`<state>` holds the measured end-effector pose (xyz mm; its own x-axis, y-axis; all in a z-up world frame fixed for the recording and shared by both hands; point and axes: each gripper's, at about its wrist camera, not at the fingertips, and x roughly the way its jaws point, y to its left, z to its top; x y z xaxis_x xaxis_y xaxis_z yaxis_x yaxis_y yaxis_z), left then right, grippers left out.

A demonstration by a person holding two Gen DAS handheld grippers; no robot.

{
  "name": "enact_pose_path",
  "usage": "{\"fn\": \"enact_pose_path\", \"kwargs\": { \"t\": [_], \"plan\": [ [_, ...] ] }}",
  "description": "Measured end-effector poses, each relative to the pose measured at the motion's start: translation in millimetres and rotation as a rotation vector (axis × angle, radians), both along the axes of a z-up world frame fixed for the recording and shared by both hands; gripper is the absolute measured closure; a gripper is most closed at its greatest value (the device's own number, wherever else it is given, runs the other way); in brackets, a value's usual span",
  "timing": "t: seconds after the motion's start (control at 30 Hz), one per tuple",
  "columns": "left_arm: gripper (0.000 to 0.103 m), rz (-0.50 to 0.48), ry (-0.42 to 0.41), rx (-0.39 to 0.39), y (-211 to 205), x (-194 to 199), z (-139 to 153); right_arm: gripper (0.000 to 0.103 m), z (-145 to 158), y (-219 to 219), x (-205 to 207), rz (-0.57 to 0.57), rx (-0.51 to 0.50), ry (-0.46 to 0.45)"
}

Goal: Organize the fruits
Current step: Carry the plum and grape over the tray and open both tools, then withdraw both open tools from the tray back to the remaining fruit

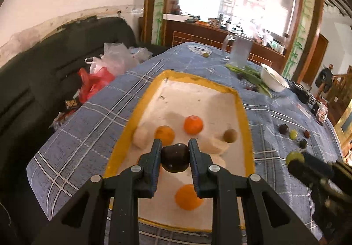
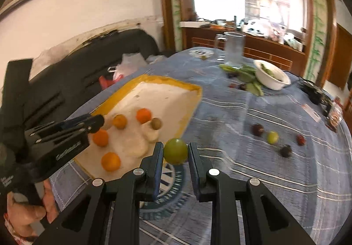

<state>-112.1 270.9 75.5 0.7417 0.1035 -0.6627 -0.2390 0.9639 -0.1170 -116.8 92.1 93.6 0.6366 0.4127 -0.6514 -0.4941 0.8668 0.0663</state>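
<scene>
My left gripper (image 1: 175, 152) is shut on a dark plum (image 1: 175, 157) and holds it above the yellow-rimmed white tray (image 1: 241, 111). In the tray lie three oranges (image 1: 193, 124), a brownish kiwi (image 1: 230, 135) and pale round fruits (image 1: 140, 137). My right gripper (image 2: 175, 152) is shut on a green plum (image 2: 175, 151), held above the blue checked tablecloth just right of the tray (image 2: 189, 111). On the cloth to the right lie loose small fruits: a dark plum (image 2: 257, 129), a green one (image 2: 272, 137), a red one (image 2: 300, 139) and a dark one (image 2: 285, 150).
A white bowl (image 2: 271, 77) with greens, green leaves (image 2: 248, 79) and a glass pitcher (image 2: 234, 48) stand at the table's far side. A black sofa (image 1: 44, 64) with plastic bags (image 1: 105, 64) lies left of the table. Dark items (image 2: 314, 93) sit at the right edge.
</scene>
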Motion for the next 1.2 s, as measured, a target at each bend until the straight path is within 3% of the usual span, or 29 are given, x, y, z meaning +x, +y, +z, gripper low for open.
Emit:
{"fn": "enact_pose_path", "kwargs": {
  "t": [0.33, 0.6, 0.67, 0.73, 0.83, 0.93, 1.0, 1.2],
  "plan": [
    [0.079, 0.034, 0.039, -0.039, 27.5, 16.2, -21.6, 0.078, -18.0, 49.2, 13.9, 0.1, -0.051, 0.021],
    [0.076, 0.035, 0.047, -0.069, 36.0, 22.4, -28.0, 0.078, -38.4, 73.9, 45.5, 0.074, -0.095, 0.045],
    [0.069, 0.031, 0.049, -0.067, 34.6, 23.1, -28.9, 0.078, -40.7, 75.3, 52.1, 0.066, -0.088, 0.059],
    [0.048, 0.035, 0.041, -0.063, 33.8, 22.2, -28.0, 0.078, -41.8, 77.6, 54.6, 0.062, -0.087, 0.066],
    [0.041, 0.06, 0.022, -0.05, 36.1, 17.7, -24.0, 0.074, -41.2, 76.6, 54.9, 0.058, -0.074, 0.074],
    [0.025, 0.068, 0.006, -0.081, 40.6, 12.6, -20.5, 0.059, -38.3, 71.9, 54.1, 0.047, -0.056, 0.067],
    [0.025, 0.071, -0.003, -0.075, 39.5, 8.2, -16.9, 0.048, -34.9, 67.9, 51.3, 0.039, -0.041, 0.057],
    [0.025, 0.055, -0.023, -0.03, 27.0, -3.2, -1.9, 0.048, -25.2, 57.8, 37.9, 0.031, -0.03, 0.036]
  ]
}}
